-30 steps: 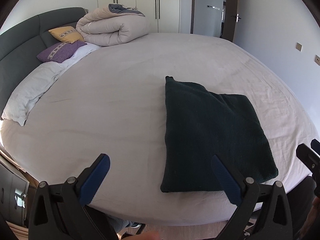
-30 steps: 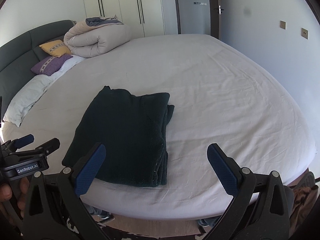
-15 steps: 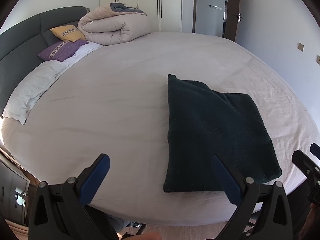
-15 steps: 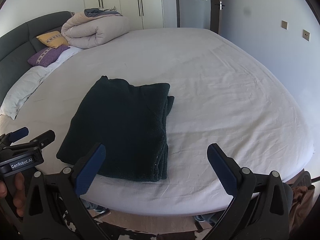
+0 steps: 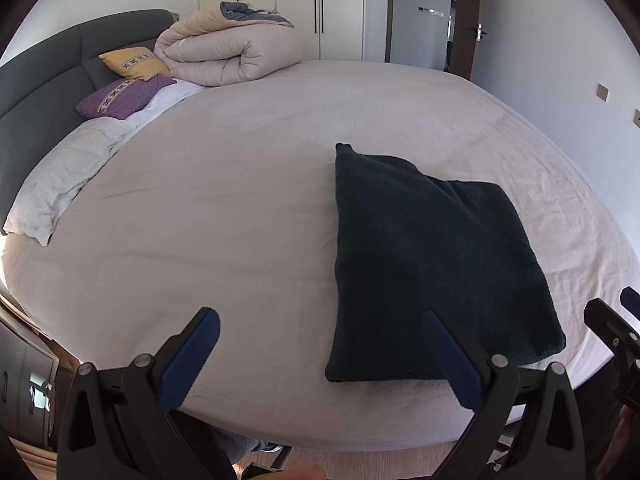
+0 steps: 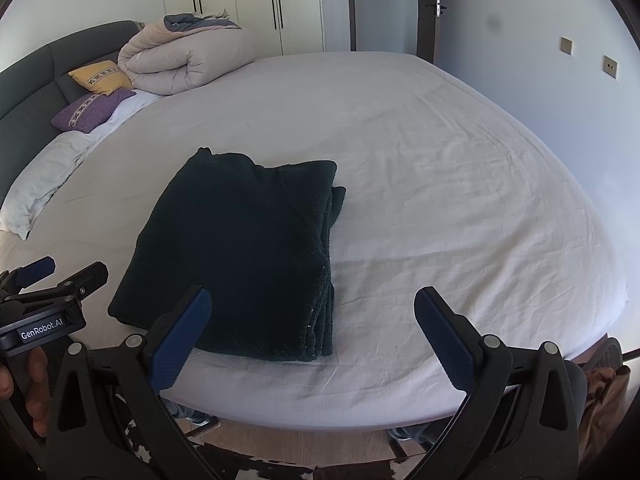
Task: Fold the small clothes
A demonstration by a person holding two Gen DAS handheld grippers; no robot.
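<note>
A dark green garment (image 5: pixel 432 256) lies folded into a flat rectangle on the pale bed sheet (image 5: pixel 224 208), near the bed's front edge. It also shows in the right wrist view (image 6: pixel 244 248), with its stacked folded edges on its right side. My left gripper (image 5: pixel 320 350) is open and empty, held above the bed's front edge, its right finger over the garment's near corner. My right gripper (image 6: pixel 312 332) is open and empty, just in front of the garment's near edge. The left gripper also shows at the left of the right wrist view (image 6: pixel 60 276).
A rolled beige duvet (image 5: pixel 228 52), a yellow cushion (image 5: pixel 134 64), a purple cushion (image 5: pixel 124 96) and a white pillow (image 5: pixel 60 184) lie at the far left by the grey headboard (image 5: pixel 36 92). Wardrobes and a door stand behind. Wooden floor lies below the bed's edge.
Both grippers have drifted slightly, so the garment sits a little higher in both views. The garment itself has not moved. Both grippers stay open.
</note>
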